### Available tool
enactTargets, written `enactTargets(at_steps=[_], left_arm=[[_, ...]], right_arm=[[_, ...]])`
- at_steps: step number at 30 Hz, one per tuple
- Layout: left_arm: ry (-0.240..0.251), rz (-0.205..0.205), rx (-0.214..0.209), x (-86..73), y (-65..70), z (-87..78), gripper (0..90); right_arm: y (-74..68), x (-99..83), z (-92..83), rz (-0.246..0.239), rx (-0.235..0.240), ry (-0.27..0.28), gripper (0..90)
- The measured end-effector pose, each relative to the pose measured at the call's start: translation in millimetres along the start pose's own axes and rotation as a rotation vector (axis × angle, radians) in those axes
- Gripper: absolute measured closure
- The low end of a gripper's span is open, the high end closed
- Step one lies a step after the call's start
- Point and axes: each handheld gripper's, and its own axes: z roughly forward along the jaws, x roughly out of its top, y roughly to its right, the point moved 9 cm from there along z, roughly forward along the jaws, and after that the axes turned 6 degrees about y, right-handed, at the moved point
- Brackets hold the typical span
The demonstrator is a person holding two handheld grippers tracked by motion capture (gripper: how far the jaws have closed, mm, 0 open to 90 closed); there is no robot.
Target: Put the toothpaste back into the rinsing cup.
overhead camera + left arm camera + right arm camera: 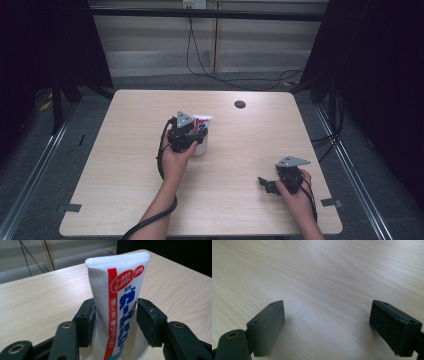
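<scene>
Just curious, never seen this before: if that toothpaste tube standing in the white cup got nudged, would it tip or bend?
The toothpaste tube would probably lean rather than fall, since the white cup surrounds its base. Its flat crimped top suggests soft, squeezable plastic. The glossy skin may prove slippery.

White toothpaste tube [117, 305] stands upright in white cup [201, 145].

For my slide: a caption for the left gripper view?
Toothpaste tube standing in a white cup between the left gripper's jaws.
</scene>
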Motion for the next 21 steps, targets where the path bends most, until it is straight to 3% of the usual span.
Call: enactTargets(at_steps=[7,21], left_arm=[[-0.009,0.000,0.002,-0.6,-0.8,1.1,33.5],[-0.005,0.017,0.011,2.3,-8.6,-8.2,29.1]], right_arm=[[0.0,0.0,0.0,0.000,0.000,0.000,12.6],[0.0,0.0,0.0,0.000,0.000,0.000,12.6]])
